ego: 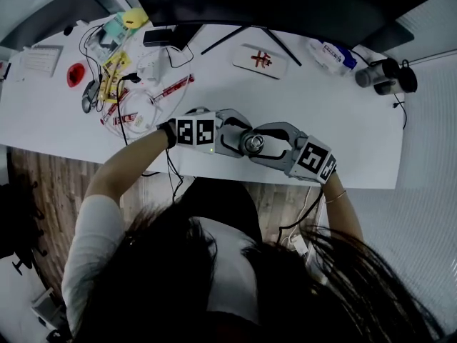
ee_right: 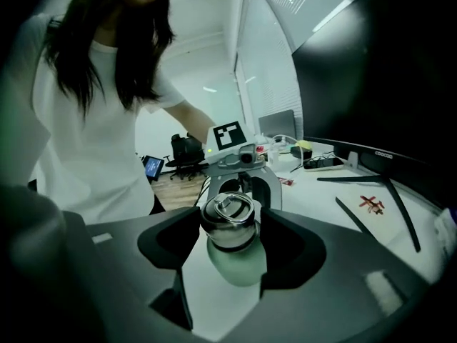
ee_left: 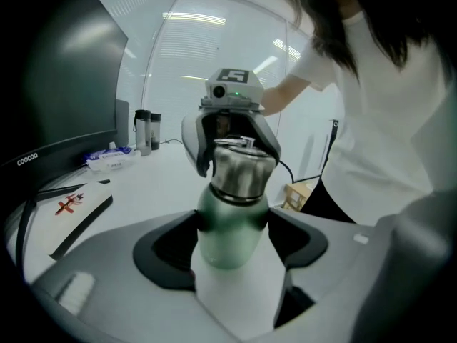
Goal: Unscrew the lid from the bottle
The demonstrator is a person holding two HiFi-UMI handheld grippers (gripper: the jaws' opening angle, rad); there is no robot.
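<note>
Green metal bottle [ego: 251, 143] with a polished steel lid [ee_right: 228, 209], held in the air over the near edge of the white table [ego: 343, 120], tilted.

The left gripper [ee_left: 232, 224] is clenched on the green body, its dark pads pressing both sides. The right gripper [ee_right: 230, 224] faces it and is clamped on the steel lid.

At the table's far middle lies a white card with a red mark [ego: 260, 60], beside the black V-shaped monitor foot [ego: 250, 38]. At the table's left end sit a red round disc [ego: 76, 74] and tangled cables. At its right end stand two dark cylindrical containers [ego: 382, 73].
</note>
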